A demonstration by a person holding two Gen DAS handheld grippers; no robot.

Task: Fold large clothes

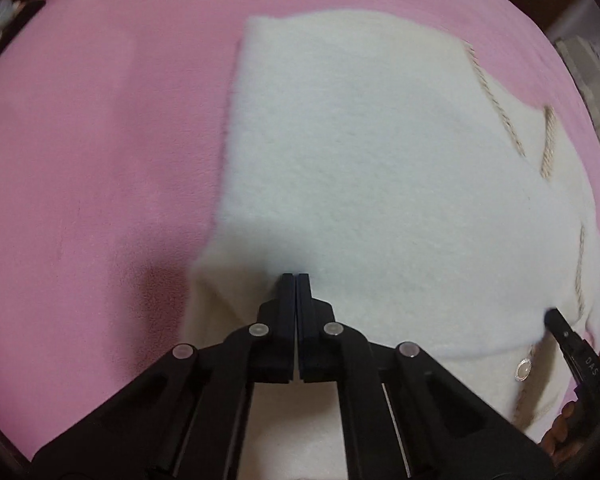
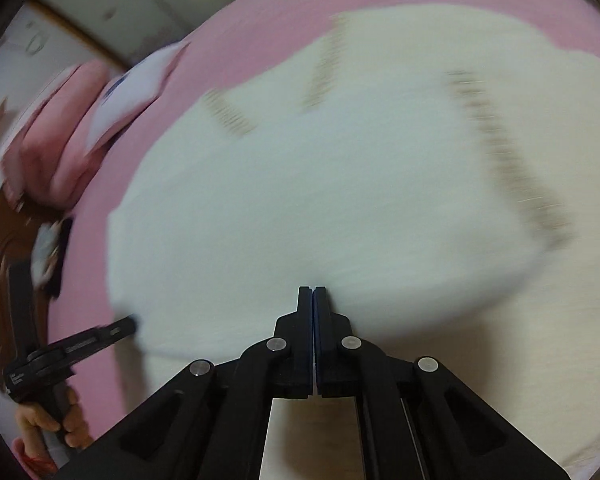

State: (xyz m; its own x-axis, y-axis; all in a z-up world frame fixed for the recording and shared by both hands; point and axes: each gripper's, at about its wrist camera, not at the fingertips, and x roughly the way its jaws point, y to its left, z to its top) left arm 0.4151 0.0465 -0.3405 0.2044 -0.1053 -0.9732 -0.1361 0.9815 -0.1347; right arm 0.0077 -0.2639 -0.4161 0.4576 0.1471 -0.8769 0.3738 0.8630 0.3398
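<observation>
Pink bedspread (image 1: 100, 160), fluffy cream cardigan (image 1: 360, 160) folded, tan stitched trim

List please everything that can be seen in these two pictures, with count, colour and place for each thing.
cream garment: one, cream-white fleece with beige stitched lines, partly folded, lying on the bedcover under both grippers
round button: one, pearly with a silver rim, on the garment's near right part in the left wrist view
pink bedcover: one, pink, spread under the garment
pink pillows: a stack, pink, at the far left of the bedcover in the right wrist view; blurred, so the count is unclear
white cloth item: one, white with a dark mark, beside the pillows; blurred
left gripper: one, black, jaws shut, tips at the garment's near left part
right gripper: one, black, jaws shut, tips at the garment
hand: one, holding the left gripper's handle
</observation>
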